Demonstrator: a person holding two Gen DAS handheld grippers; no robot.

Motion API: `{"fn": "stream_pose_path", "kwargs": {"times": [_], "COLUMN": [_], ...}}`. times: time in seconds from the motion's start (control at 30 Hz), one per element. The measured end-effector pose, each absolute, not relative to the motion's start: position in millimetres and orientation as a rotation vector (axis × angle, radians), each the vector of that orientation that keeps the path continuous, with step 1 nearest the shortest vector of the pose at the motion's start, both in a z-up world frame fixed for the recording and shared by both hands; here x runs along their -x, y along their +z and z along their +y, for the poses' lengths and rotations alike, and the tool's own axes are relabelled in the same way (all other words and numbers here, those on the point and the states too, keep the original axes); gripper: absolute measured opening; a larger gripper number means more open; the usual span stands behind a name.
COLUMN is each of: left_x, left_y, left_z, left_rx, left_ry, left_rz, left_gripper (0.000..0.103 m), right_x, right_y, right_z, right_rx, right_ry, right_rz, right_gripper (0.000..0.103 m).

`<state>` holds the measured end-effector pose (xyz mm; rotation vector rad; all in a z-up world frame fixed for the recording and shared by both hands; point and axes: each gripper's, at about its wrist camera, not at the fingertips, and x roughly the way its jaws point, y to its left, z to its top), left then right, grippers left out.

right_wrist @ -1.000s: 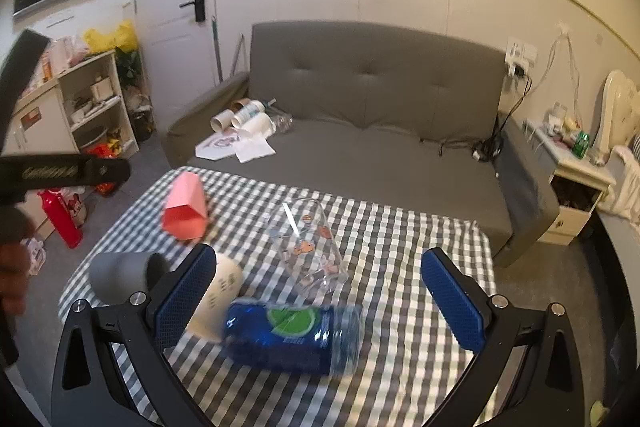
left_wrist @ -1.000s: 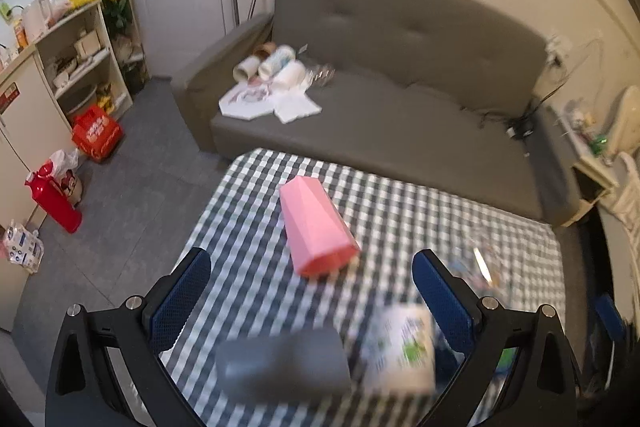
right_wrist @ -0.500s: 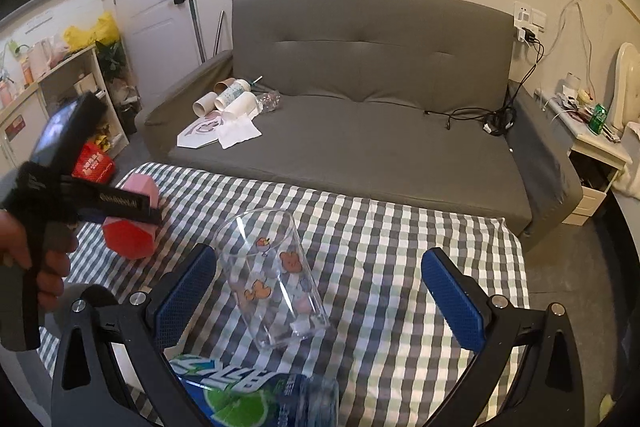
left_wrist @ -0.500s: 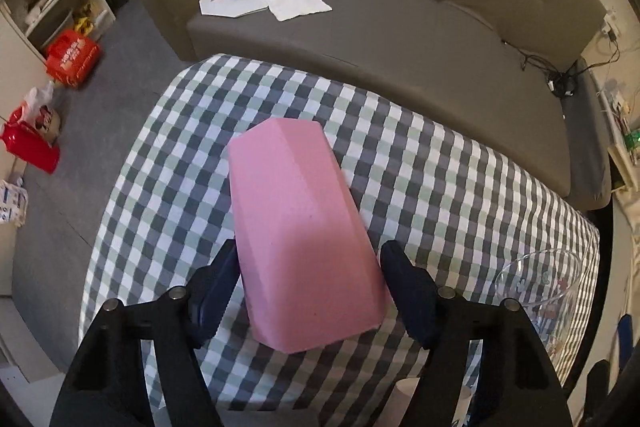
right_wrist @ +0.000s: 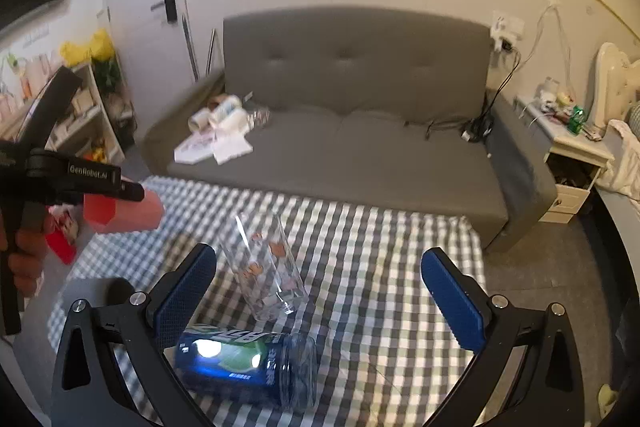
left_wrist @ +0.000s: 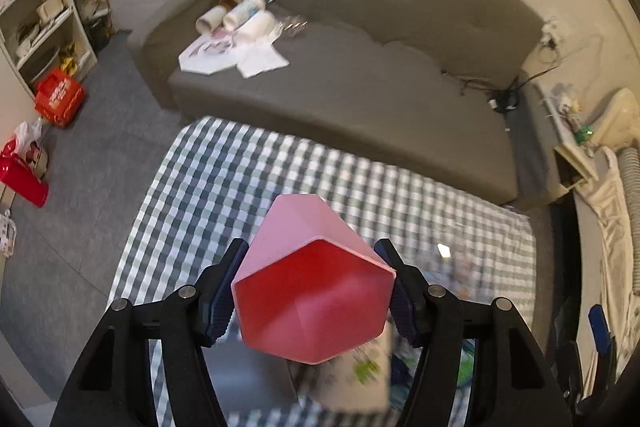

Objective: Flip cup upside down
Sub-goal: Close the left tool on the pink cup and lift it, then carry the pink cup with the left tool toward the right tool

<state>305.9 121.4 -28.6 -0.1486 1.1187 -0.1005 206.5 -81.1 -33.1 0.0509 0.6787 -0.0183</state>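
- Left tool [left_wrist: 314,291]: clamped on the pink cup [left_wrist: 312,287], held between its pads above the checked worktop [left_wrist: 224,179], open mouth facing back toward the camera.
- Right tool [right_wrist: 320,283]: spread wide, holding nothing.
- Clear glass [right_wrist: 266,273] lying ahead between the right pads; blue bottle [right_wrist: 244,363] on its side nearer.

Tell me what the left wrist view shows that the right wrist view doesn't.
Only the left wrist view shows the pink cup's open red mouth facing the camera, with the left tongs shut on its sides. Only the right wrist view shows the open right tongs, a clear glass with bear prints and a blue bottle lying on the checked cloth, plus the cup held off the cloth from the side. Both show the grey sofa and the cloth.
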Motion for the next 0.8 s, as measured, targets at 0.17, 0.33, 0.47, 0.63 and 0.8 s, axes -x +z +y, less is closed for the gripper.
{"fn": "stream_pose_path", "kwargs": {"times": [0.17,0.33,0.47,0.63,0.8], "left_x": [-259.9,-200.5,-161.5,-130.3,-128.8], "left_y": [16.8,30.6,12.3,-13.4,-37.7], "left_z": [98.1,60.6,23.8,-11.4,-36.6], "left_rx": [0.134,0.079,-0.001,-0.042,-0.018], "left_ry": [-0.195,-0.322,-0.400,-0.447,-0.454], "left_rz": [1.062,1.060,1.094,1.107,1.063], "left_gripper": [0.066,0.066,0.066,0.066,0.065], "right_x": [-164.5,-128.8,-98.7,-69.6,-53.9], "right_y": [3.8,24.4,31.0,26.0,17.7], "right_z": [-85.0,-94.4,-106.0,-121.5,-141.1], "right_rx": [-0.062,-0.082,-0.094,-0.080,-0.079], "right_ry": [-0.045,-0.081,-0.118,-0.180,-0.222], "right_rz": [0.600,0.566,0.533,0.545,0.568], "right_gripper": [0.103,0.103,0.103,0.103,0.103]}}
